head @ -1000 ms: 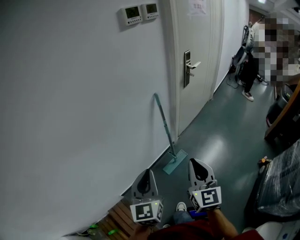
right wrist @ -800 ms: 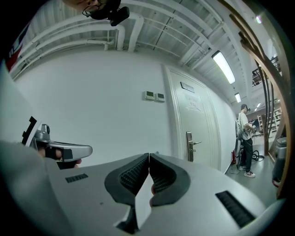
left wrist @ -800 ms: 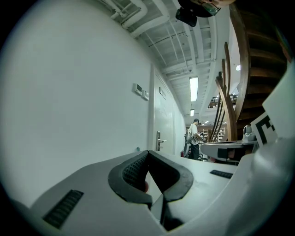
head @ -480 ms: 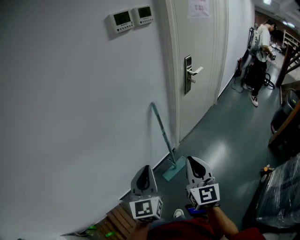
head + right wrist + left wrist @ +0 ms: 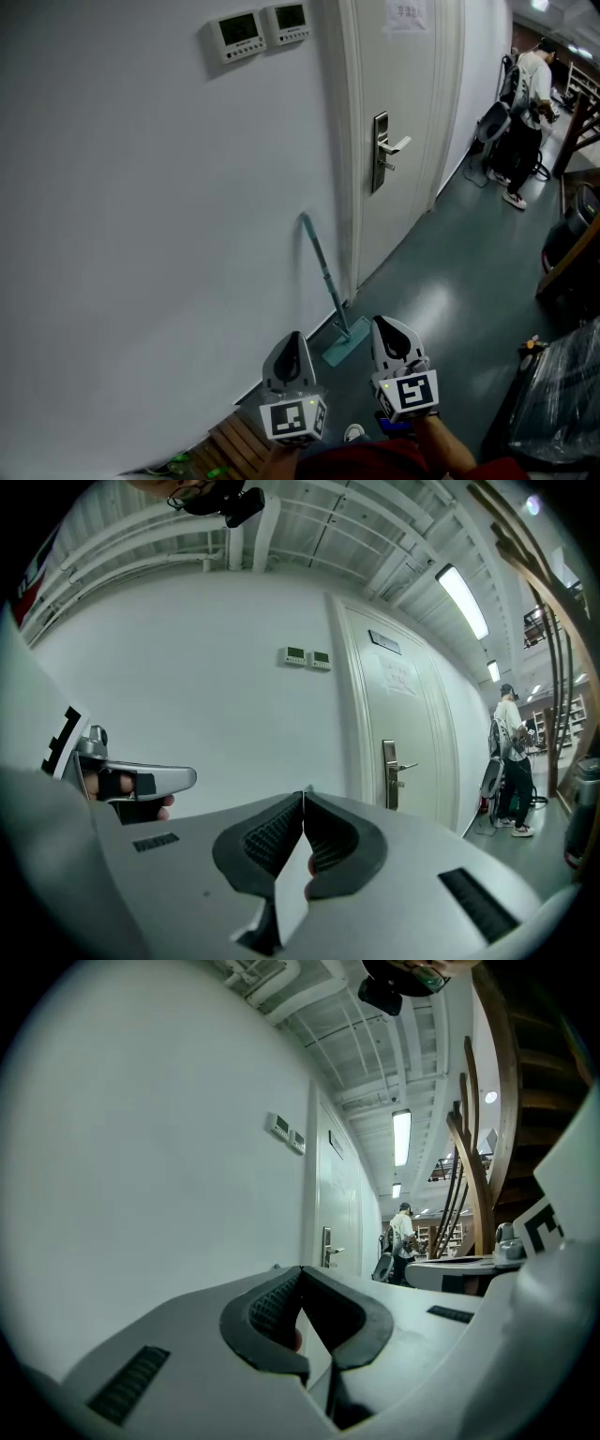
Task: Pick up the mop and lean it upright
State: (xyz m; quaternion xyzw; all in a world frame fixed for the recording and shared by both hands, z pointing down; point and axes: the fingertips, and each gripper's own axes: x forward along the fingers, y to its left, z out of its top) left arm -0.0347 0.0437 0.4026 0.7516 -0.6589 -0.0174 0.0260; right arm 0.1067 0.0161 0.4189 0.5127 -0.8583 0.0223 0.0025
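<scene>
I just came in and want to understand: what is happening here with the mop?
A person holds the left gripper and the right gripper, both shut and empty, low in front. The teal mop leans upright against the white wall beside the door, its head on the floor; neither gripper touches it. The task looks done.

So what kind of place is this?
Likely a corridor in an office-type building: a long wall with a closed door, two small control panels beside it, and smooth grey-green floor running past.
</scene>
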